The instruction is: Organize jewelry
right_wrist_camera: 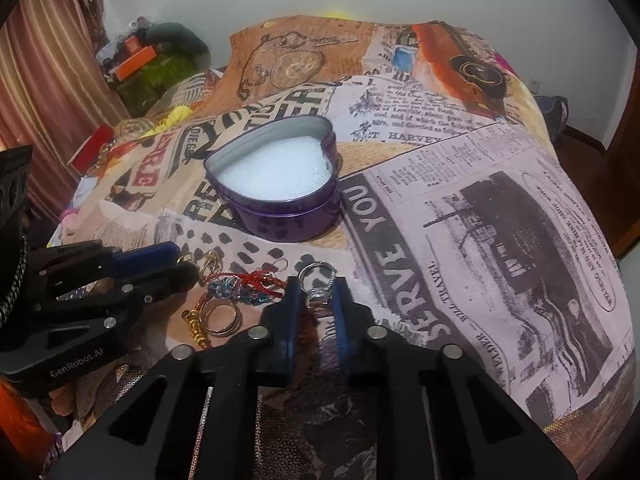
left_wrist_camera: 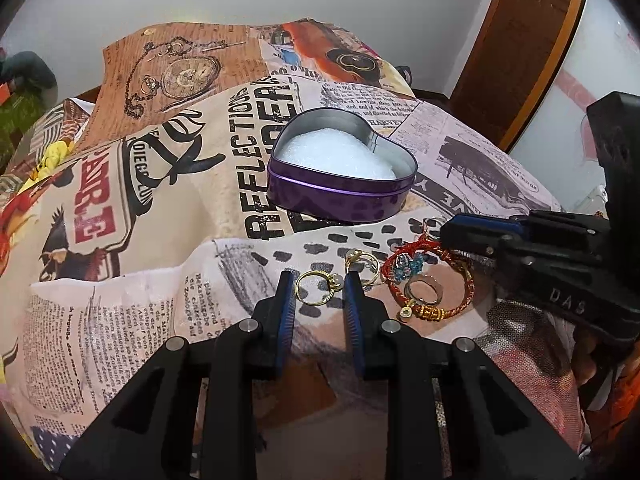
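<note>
right wrist: purple heart tin [right_wrist_camera: 280, 216] w/ white foam [right_wrist_camera: 276, 174]; right tool [right_wrist_camera: 316, 292] gripping silver ring [right_wrist_camera: 318, 280].

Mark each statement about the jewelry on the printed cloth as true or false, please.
1. The purple heart-shaped tin is open, with white foam inside. True.
2. The right gripper pinches a silver ring. True.
3. The gold ring already lies in the tin. False: it lies on the cloth between the left gripper's fingers.
4. The red braided bracelet hangs on the wall. False: it lies on the cloth.
</note>
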A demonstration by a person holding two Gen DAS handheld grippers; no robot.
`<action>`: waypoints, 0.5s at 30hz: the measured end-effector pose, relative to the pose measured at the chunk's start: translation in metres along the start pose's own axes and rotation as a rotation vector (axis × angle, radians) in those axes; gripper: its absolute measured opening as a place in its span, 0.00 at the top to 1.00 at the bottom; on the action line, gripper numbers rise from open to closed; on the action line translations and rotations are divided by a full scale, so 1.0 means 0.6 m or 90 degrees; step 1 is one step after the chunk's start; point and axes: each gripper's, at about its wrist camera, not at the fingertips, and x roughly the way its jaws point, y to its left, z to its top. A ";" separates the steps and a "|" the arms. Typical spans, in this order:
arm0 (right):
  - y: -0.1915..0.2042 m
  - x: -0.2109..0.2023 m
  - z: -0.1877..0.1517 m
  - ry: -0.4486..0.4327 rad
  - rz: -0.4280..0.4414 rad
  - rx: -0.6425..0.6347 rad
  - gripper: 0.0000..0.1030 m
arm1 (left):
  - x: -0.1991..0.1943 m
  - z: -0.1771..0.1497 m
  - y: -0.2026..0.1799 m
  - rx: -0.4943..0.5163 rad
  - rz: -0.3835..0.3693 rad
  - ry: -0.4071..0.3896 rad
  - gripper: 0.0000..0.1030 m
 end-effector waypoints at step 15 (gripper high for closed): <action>-0.009 -0.046 -0.001 -0.037 -0.034 0.009 0.89 | -0.024 -0.004 0.007 -0.021 0.022 -0.018 0.98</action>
